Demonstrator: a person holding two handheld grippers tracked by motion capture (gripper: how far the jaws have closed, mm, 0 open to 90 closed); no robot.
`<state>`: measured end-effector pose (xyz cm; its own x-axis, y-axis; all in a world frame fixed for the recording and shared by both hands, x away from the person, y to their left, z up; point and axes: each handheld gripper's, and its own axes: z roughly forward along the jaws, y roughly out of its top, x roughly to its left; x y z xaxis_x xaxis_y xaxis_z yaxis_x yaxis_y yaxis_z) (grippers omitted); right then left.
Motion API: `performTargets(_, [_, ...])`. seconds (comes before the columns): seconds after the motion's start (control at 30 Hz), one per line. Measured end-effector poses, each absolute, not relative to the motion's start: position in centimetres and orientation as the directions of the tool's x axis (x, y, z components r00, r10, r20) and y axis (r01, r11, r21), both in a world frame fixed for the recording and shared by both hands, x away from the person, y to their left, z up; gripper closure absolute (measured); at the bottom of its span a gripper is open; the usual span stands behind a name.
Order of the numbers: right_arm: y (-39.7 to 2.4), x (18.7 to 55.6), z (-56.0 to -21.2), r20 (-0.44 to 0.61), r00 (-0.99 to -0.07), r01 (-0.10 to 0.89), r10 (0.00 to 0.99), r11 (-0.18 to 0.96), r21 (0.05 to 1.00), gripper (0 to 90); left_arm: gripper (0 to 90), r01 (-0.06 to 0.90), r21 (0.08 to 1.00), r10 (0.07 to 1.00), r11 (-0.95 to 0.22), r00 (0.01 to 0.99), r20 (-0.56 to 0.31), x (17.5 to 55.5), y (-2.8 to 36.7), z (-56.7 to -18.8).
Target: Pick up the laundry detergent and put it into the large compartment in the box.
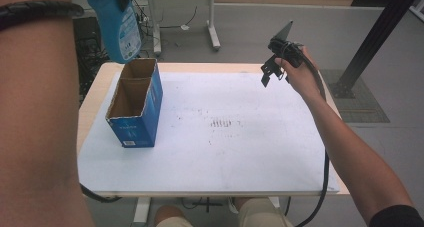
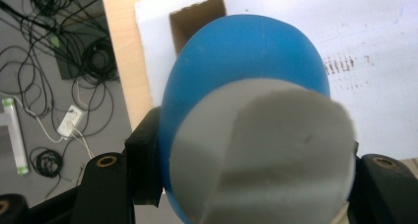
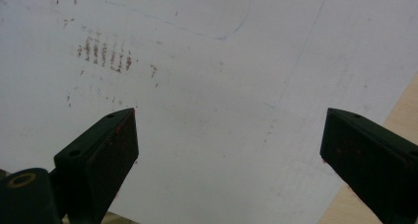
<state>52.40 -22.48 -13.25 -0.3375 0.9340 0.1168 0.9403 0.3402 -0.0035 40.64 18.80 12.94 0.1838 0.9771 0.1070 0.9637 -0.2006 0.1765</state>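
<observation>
The left gripper (image 2: pixel 246 184) clamps a blue bottle (image 1: pixel 119 24) between its 2 jaws near the grey cap (image 2: pixel 261 155), above an open box (image 1: pixel 135 104); smooth rounded plastic looks slippery, so a neck hold suits; the right gripper (image 3: pixel 229 150) hangs released.

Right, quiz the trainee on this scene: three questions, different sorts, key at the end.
1. True or false: the right gripper is shut on the bottle.
2. Which gripper holds the bottle? A left, B right, C neither.
3. Fill in: the bottle hangs above the open blue ___.

Key: 1 false, its jaws stand wide apart over the white sheet. 2 A, the left gripper clamps it. 3 box.
</observation>
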Motion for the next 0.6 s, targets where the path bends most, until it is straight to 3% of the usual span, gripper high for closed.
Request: performTargets(0.6, [-22.0,52.5,-13.4,0.108,-0.342,0.939,0.933,0.345,-0.010,7.7,37.3,0.984,0.175,0.997,-0.036,0.024,0.069,40.9,22.0,10.8])
